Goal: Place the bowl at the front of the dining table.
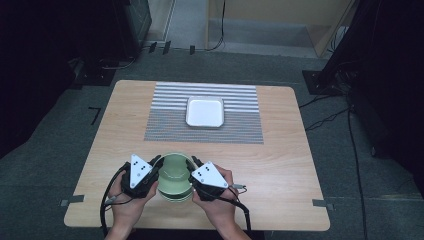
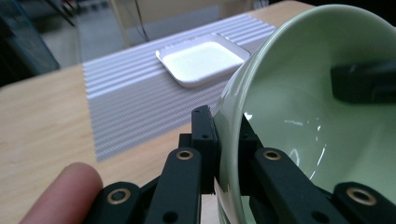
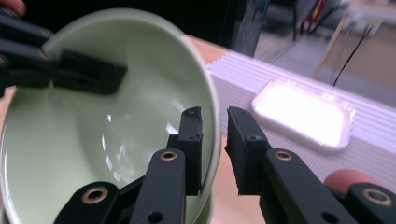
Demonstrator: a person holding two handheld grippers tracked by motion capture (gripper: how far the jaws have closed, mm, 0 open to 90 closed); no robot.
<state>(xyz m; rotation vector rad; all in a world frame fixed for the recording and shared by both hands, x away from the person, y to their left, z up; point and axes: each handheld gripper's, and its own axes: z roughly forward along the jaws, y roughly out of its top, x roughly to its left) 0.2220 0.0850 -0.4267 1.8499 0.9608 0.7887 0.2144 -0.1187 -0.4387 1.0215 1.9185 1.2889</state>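
The left gripper (image 1: 153,170) is clamped on the rim of the green bowl (image 1: 175,175), at about nine o'clock on the bowl as the high view shows it. In the left gripper view its two black jaws pinch the bowl's wall (image 2: 233,121), one outside and one inside the glazed hollow. The right gripper (image 1: 194,170) stands at about three o'clock on the bowl. In the right gripper view its jaws straddle the rim (image 3: 212,116): the inner jaw lies against the inside of the wall, while the outer jaw stands a little off it with a gap showing, so this pair is parted and not pressing.

The bowl sits near the table's (image 1: 280,165) front edge, at six o'clock from the table's middle, between the person's two hands. It appears to rest on or in a second green piece just below it; I cannot tell what that is. A white square tray (image 1: 205,111) lies at twelve o'clock from the bowl, well apart, on a grey striped mat (image 1: 165,120) in the far half of the table. A fingertip (image 2: 65,191) shows at the lower left of the left gripper view.
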